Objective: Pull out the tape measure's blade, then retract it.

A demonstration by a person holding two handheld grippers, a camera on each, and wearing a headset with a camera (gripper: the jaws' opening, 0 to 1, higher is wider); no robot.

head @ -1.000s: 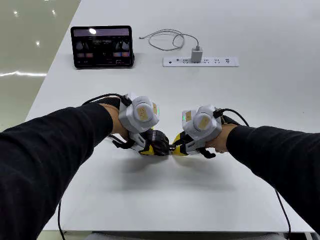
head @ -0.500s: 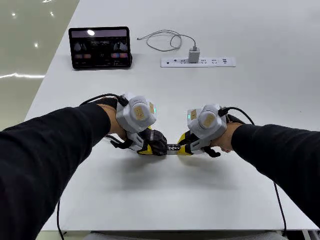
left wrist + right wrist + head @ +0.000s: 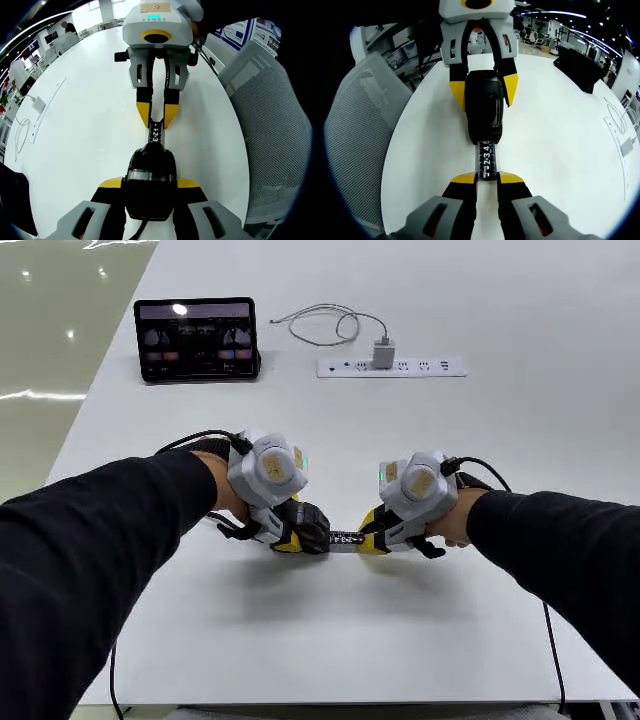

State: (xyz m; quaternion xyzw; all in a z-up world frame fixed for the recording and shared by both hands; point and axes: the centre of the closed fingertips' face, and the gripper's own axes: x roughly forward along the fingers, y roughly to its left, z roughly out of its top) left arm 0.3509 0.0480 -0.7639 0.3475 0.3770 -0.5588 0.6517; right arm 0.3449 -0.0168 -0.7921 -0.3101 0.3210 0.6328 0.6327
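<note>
Tape measure (image 3: 150,167) clamped in left gripper (image 3: 150,183) | blade (image 3: 486,157) pinched in right gripper (image 3: 486,178)

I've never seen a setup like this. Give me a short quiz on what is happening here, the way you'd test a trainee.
1. True or false: the left gripper is clamped on the tape measure's black case.
2. What is the right gripper pinching? A) a screwdriver B) the blade C) a cup
3. Fill in: at the far side of the table, the white charger is plugged into the ____.

Key: 1 true; 2 B; 3 power strip.
</note>
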